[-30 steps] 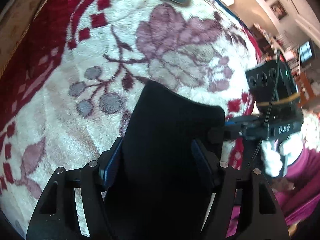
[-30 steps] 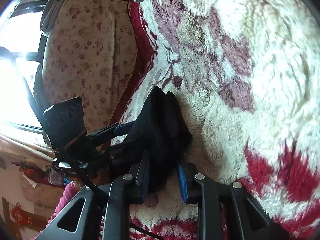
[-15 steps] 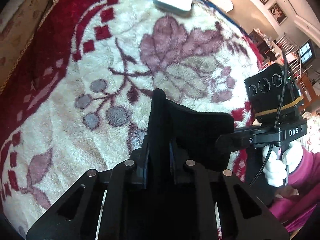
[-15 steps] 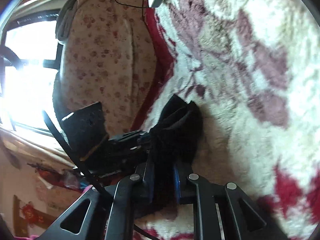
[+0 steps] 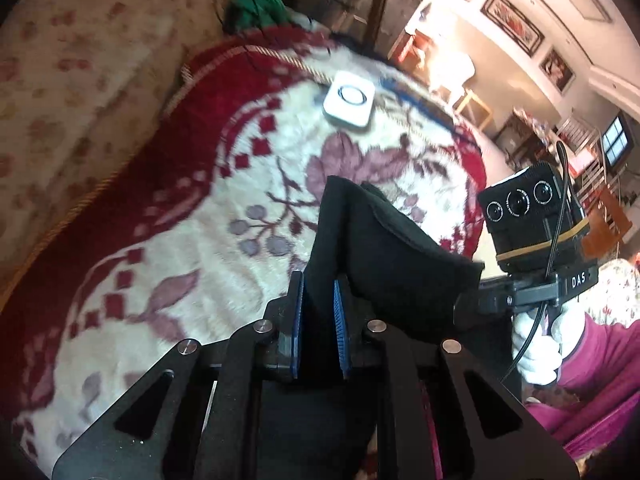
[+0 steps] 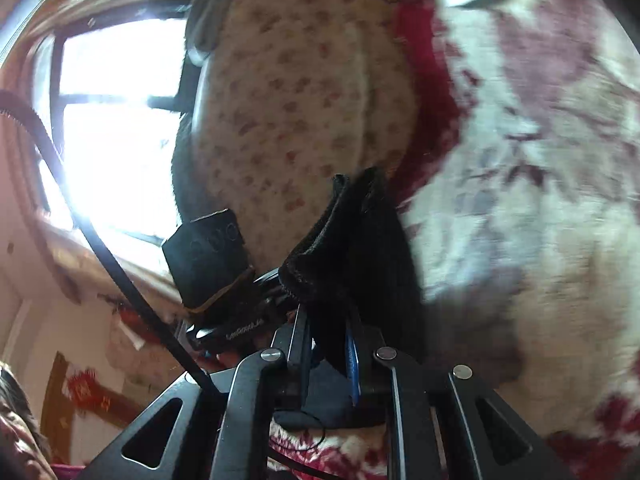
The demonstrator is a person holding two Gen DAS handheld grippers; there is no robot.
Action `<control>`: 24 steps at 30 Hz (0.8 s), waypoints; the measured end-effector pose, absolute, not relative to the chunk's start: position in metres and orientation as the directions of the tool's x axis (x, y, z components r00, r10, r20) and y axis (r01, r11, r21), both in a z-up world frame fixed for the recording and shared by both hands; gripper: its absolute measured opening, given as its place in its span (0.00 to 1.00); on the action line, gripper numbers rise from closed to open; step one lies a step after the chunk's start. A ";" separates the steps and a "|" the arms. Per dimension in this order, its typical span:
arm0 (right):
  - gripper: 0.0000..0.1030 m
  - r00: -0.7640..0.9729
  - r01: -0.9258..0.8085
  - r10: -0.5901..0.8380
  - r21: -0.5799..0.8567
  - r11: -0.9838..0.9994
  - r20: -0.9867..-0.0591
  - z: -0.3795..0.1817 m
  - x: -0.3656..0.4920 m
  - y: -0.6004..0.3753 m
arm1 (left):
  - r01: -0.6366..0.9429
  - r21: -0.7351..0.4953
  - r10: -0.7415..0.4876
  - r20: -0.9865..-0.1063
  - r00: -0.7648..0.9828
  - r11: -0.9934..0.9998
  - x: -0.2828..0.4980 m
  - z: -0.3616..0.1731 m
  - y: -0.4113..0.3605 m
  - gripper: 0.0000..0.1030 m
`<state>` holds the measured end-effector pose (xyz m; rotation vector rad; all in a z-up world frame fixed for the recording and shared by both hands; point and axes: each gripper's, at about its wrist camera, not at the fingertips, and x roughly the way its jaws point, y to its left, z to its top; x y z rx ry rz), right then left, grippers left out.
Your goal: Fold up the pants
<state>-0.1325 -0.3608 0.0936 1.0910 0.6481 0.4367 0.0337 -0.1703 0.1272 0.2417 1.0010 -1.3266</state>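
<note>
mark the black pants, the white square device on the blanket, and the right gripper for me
black pants (image 5: 384, 248): left wrist view, on the raised fold between the two grippers.
white square device (image 5: 349, 100): left wrist view, on its top face.
right gripper (image 6: 329, 350): right wrist view, midway between its fingertips, shut on the pants.

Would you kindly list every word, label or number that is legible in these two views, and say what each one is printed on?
"DAS": white letters on the black body of the right gripper, below its camera block, seen from the left wrist.
Pale lettering on the left gripper, seen from the right wrist: too blurred to read.
White device on the blanket: a ring mark only, no text.
Framed pictures on the wall: too small to read.
</note>
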 end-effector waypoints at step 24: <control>0.13 0.382 -0.114 0.845 0.888 0.444 -0.374 0.053 -0.068 -0.163 | 0.596 -0.483 -0.687 -0.707 0.167 0.642 0.026 0.082 0.062 0.13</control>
